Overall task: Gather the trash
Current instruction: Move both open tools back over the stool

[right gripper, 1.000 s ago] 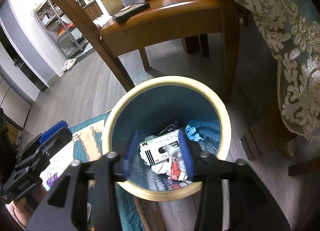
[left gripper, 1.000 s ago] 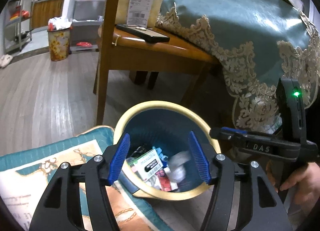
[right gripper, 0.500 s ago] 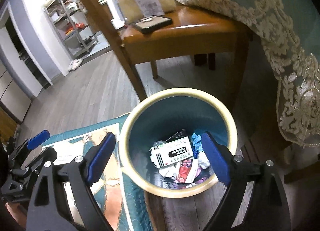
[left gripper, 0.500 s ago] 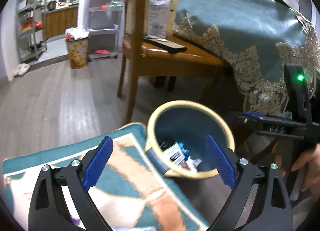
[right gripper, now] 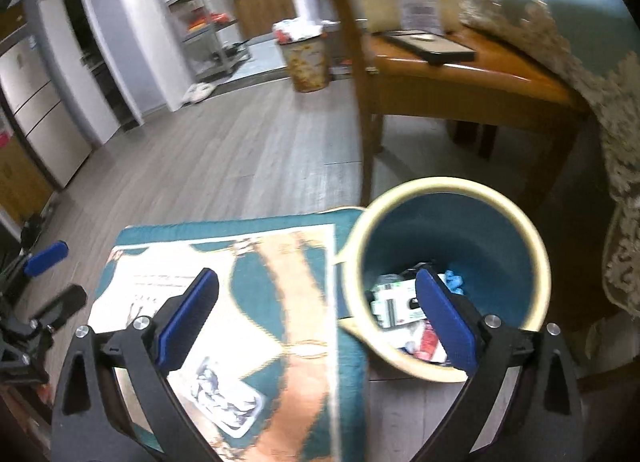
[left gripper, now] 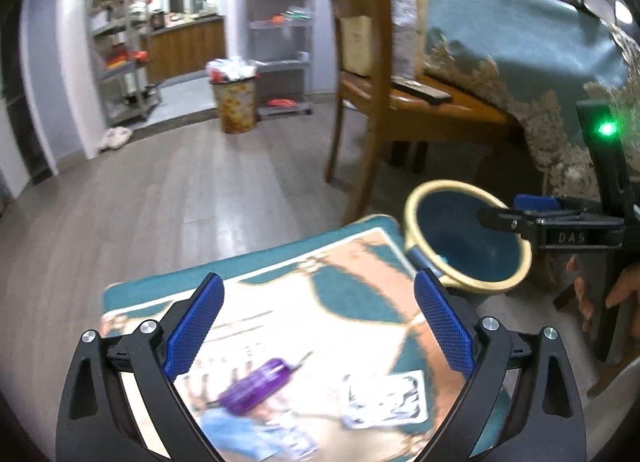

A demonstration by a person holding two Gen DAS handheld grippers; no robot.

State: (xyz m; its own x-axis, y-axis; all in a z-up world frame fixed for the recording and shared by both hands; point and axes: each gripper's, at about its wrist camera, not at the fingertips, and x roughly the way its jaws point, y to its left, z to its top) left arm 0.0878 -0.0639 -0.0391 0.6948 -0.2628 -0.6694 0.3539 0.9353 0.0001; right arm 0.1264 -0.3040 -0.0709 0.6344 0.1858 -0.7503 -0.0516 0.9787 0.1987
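Observation:
My left gripper point(left gripper: 320, 322) hangs over a teal and orange rug point(left gripper: 360, 262); its jaws are opening and nothing is between them. On the rug under it lie a purple bottle point(left gripper: 256, 384), a white wrapper point(left gripper: 384, 398) and a blurred blue scrap point(left gripper: 224, 426). My right gripper point(right gripper: 316, 314) is opening too, with nothing in it, astride the rug's edge and the blue bin point(right gripper: 536, 254) with its cream rim. The bin holds a white box point(right gripper: 394, 302), a blue glove point(right gripper: 454, 280) and other scraps. The wrapper point(right gripper: 228, 394) also shows in the right wrist view.
A wooden chair point(left gripper: 372, 110) with a black flat device point(right gripper: 436, 48) on its seat stands behind the bin. A table under a teal lace cloth point(left gripper: 520, 46) is at the right. A flowered bin point(left gripper: 234, 102) and metal shelves point(left gripper: 120, 62) stand far back.
Both grippers have pulled back from above the bin and swung left over the rug, and both sets of jaws have spread much wider. The purple bottle and wrapper have come into view.

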